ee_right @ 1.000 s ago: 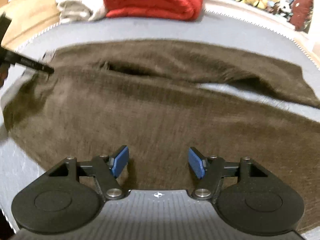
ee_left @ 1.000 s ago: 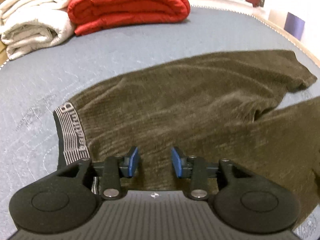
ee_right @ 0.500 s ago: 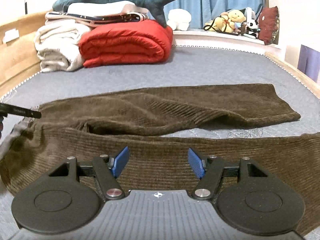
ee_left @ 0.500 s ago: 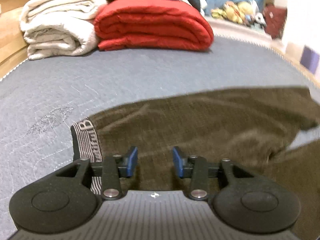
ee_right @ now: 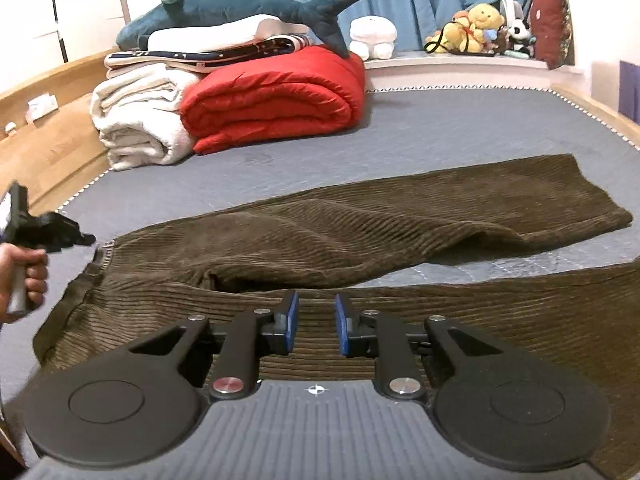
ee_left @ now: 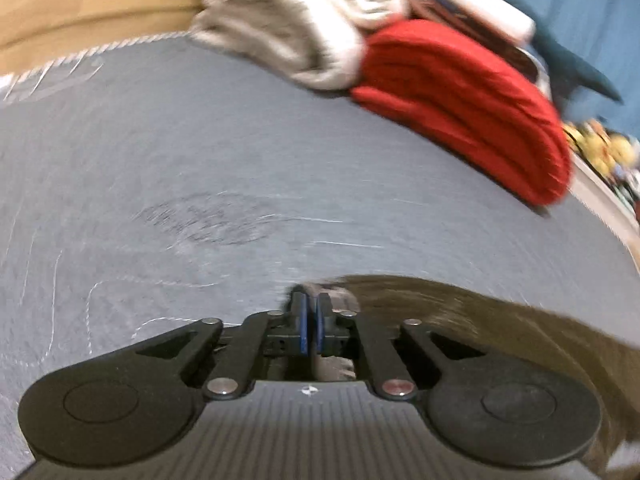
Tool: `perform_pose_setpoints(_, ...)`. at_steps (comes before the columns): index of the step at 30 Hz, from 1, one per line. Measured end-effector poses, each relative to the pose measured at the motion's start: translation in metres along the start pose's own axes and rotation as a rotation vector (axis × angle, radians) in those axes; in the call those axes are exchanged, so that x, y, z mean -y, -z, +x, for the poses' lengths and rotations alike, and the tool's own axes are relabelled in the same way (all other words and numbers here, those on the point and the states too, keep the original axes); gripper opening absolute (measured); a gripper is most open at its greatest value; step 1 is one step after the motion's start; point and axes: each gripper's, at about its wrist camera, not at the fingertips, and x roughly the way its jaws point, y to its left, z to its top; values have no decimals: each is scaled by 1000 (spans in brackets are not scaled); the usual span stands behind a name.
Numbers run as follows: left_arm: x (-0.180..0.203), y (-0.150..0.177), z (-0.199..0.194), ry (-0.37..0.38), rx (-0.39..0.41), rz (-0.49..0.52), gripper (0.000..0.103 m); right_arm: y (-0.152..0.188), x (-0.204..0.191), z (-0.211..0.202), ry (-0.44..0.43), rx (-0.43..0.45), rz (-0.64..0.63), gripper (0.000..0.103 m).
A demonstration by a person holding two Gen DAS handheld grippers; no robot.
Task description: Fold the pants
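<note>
Two grippers work on brown corduroy pants [ee_right: 360,232] spread across a grey mattress [ee_right: 460,132].

Left gripper [ee_left: 311,322]: the jaws are closing and are almost together. A striped strip of fabric, apparently the waistband [ee_left: 336,296], shows between and just past the blue pads [ee_left: 303,324]. The pads appear to pinch it. This view is motion-blurred, so the exact contact cannot be confirmed. Brown fabric trails off to the right of the jaws. In the right wrist view, a hand [ee_right: 24,276] holds this gripper at the left edge, just beside the waistband corner.

Right gripper [ee_right: 316,326]: the jaws are closing, with a moderate gap left between the blue pads [ee_right: 291,322]. The near leg [ee_right: 520,320] lies directly below them. The view does not show the pads pressing on fabric.

Pants position: the waist points left. The far leg [ee_right: 500,196] runs right and ends at a hem near the right side of the mattress. The near leg runs off the right edge. A wedge of bare mattress separates the two legs.

Background: a folded red quilt [ee_right: 276,104] and folded white blankets [ee_right: 140,120] sit side by side at the far end of the mattress. A plush shark [ee_right: 248,8] lies on top of the stack.
</note>
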Motion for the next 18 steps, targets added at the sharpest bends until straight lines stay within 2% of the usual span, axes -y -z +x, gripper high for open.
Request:
perform_pose_setpoints(1, -9, -2, 6, 7, -13, -48, 14, 0, 0, 0, -6, -3, 4, 21)
perform_pose_setpoints(3, -22, -7, 14, 37, -27, -118, 38, -1, 1, 2, -18, -12, 13, 21)
perform_pose_setpoints(4, -25, -9, 18, 53, -33, -147, 41, -2, 1, 3, -21, -15, 17, 21)
perform_pose_setpoints(7, -24, -14, 25, 100, -42, -166, 42, -4, 2, 5, -37, -21, 25, 21)
perform_pose_setpoints(10, -14, -14, 27, 116, -55, -132, 43, -5, 2, 5, -44, -21, 24, 22)
perform_pose_setpoints(11, -8, -13, 27, 98, -52, -104, 42, -5, 2, 5, -45, -21, 22, 22)
perform_pose_setpoints(14, 9, -9, 24, 8, -26, 20, 16, -6, 2, 5, -39, -25, 15, 22)
perform_pose_setpoints(15, 12, -8, 21, -3, -14, 48, 10, -6, 2, 5, -31, -27, 13, 22)
perform_pose_setpoints(18, 20, -10, 6, -7, 25, 79, 5, -7, 4, 5, -12, -29, 12, 22)
